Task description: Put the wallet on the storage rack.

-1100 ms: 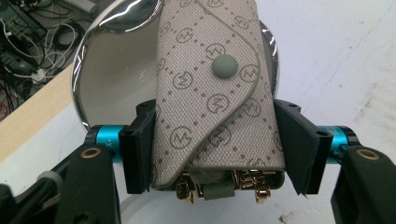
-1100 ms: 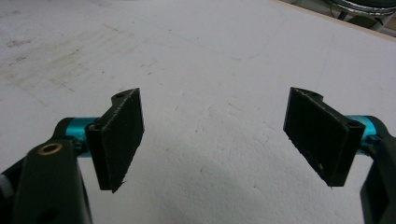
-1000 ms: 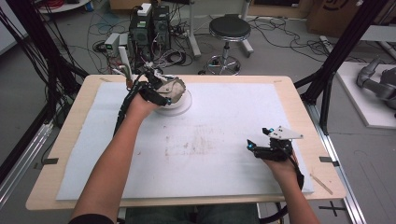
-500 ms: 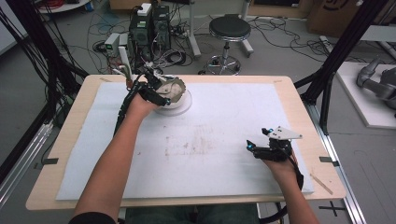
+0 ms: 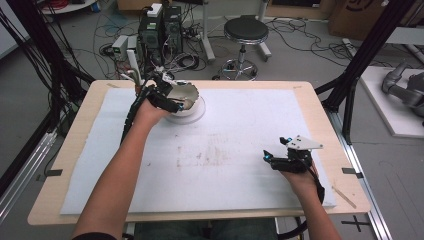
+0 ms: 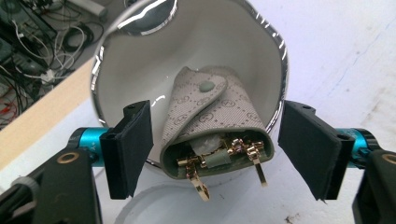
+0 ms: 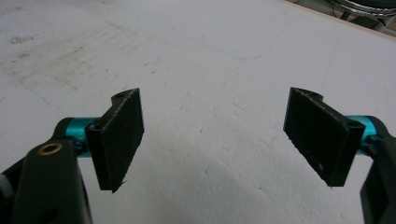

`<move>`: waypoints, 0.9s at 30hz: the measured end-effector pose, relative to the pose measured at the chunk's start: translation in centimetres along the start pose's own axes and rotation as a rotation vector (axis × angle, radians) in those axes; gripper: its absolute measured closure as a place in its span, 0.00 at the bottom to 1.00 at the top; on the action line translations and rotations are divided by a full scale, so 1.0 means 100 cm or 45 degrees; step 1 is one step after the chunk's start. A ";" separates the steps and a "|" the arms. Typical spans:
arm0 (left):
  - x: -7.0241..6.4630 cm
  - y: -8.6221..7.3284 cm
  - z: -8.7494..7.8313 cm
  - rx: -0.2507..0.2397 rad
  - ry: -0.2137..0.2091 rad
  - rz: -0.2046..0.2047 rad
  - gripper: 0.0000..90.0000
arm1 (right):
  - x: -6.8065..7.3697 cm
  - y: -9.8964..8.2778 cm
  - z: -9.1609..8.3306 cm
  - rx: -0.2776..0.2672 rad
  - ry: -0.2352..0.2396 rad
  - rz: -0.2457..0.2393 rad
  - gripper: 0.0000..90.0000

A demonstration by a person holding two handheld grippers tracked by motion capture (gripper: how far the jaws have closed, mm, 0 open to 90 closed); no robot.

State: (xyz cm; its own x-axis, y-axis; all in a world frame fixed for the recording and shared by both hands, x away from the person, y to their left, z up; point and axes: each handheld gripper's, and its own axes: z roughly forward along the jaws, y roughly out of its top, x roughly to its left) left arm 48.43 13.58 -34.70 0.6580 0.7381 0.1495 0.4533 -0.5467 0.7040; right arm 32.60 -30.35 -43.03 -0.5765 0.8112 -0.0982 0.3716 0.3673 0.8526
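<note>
Biggest thing first: the desk (image 5: 320,107), a pale wooden top under a white foam sheet (image 5: 240,130) scuffed with grey marks near its middle. Up at about eleven o'clock on that sheet sits the bowl (image 6: 140,60), white inside with a shiny chrome rim, tipped toward the camera in the left gripper view, its mouth wide open. A round white disc (image 5: 197,111) lies under it, showing at the bowl's four o'clock edge.

Inside the bowl, leaning against the near wall, is the key pouch (image 6: 215,121): beige fabric with a fine repeating pattern, a flap folded over and snapped with a pale green stud, greenish edging around its open end. Gold key hooks (image 6: 198,179) spill from that open end at six o'clock, dangling over the bowl's rim.

Around the desk: a black stool (image 5: 245,35) on the floor at twelve o'clock, computer boxes and tangled cables (image 5: 160,30) at eleven, black frame posts on both sides. Nothing crowds the bowl.

Now the left hand-held gripper (image 6: 215,154): the jaws have just been opening, and they stand apart on either side of the pouch, the pads clear of the fabric, the left pad close against the bowl's outer wall. The pouch rests free in the bowl.

The right hand-held gripper (image 7: 212,135) is at four o'clock on the desk, well apart from the bowl, jaws spread wide over bare foam, holding nothing.
</note>
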 end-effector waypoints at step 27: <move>-0.018 -0.075 -0.057 -0.256 -0.108 -0.125 0.26 | 0.003 0.003 0.007 0.011 0.012 -0.015 0.23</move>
State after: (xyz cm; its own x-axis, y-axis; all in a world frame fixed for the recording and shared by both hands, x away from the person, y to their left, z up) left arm 40.38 18.64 -36.30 0.6687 0.7432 0.0206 0.3942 -0.3780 0.8377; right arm 33.08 -29.69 -43.16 -0.5874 0.8027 -0.1032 0.3712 0.3805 0.8470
